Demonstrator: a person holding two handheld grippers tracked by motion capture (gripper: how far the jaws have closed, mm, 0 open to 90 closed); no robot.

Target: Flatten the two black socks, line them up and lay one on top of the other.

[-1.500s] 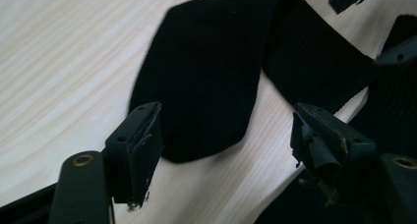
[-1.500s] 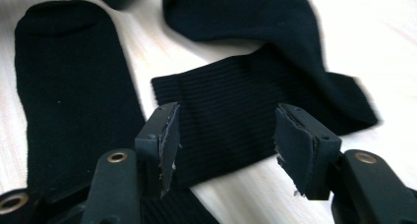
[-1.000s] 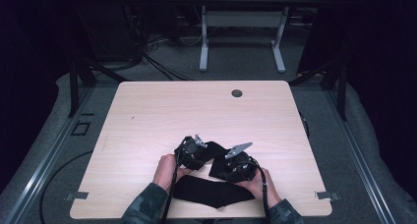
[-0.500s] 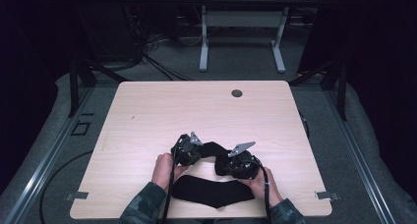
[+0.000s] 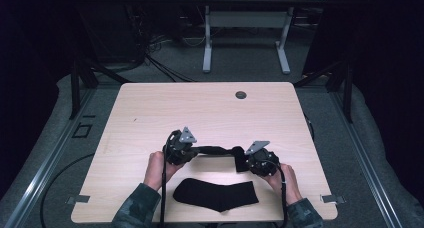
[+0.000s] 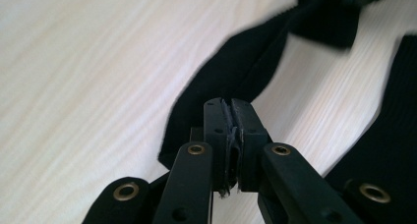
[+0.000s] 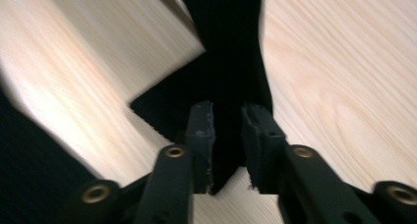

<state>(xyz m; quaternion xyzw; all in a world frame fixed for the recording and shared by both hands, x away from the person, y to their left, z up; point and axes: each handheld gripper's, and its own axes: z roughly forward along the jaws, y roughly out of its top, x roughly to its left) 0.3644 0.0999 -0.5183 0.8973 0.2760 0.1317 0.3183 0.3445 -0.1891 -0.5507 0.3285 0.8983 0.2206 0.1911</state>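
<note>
Nearest the person, at about six o'clock on the desk (image 5: pixel 150 113), a black sock (image 5: pixel 216 194) lies flat, bent in a shallow curve, its knit finely ribbed and matte. Just beyond it, a second black sock (image 5: pixel 216 150) is stretched taut between the two tools, running from nine o'clock to three o'clock just above the pale wood. The left tool (image 5: pixel 186 150) is clamped tight on one end, the fabric pinched to a thin fold between its pads. The right tool (image 5: pixel 248 160) has the other end between its jaws, which have just been easing apart after closing; the sock seems gripped there, though that gripper view is blurred. Far off at twelve o'clock sits a dark round grommet (image 5: pixel 241 95).
</note>
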